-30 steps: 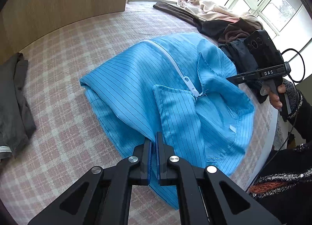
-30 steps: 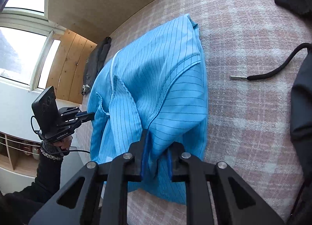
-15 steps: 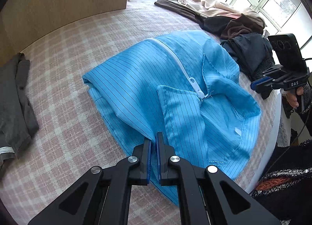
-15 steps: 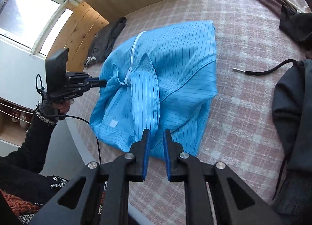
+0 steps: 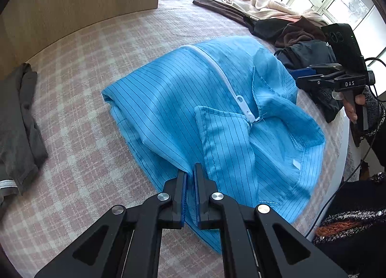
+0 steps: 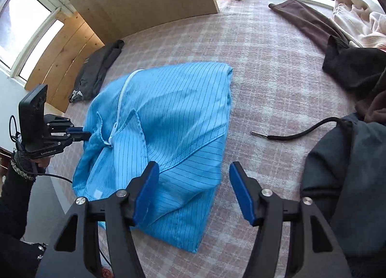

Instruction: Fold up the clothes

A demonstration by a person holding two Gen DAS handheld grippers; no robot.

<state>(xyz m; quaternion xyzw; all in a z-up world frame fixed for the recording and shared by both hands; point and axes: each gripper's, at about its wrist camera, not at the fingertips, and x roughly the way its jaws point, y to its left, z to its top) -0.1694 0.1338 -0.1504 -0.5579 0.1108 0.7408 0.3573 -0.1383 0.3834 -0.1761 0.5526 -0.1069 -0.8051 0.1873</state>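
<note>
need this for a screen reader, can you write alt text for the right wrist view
The right gripper, fingers wide open and empty, hovers above a partly folded blue striped zip-up garment on a pink plaid bed. At the left, the left gripper meets the garment's collar edge. Dark clothes and a black drawstring lie to the right.

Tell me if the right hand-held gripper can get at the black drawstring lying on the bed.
Probably yes: the right hand-held gripper is open and empty, and the drawstring lies exposed on bare bedspread ahead.
</note>
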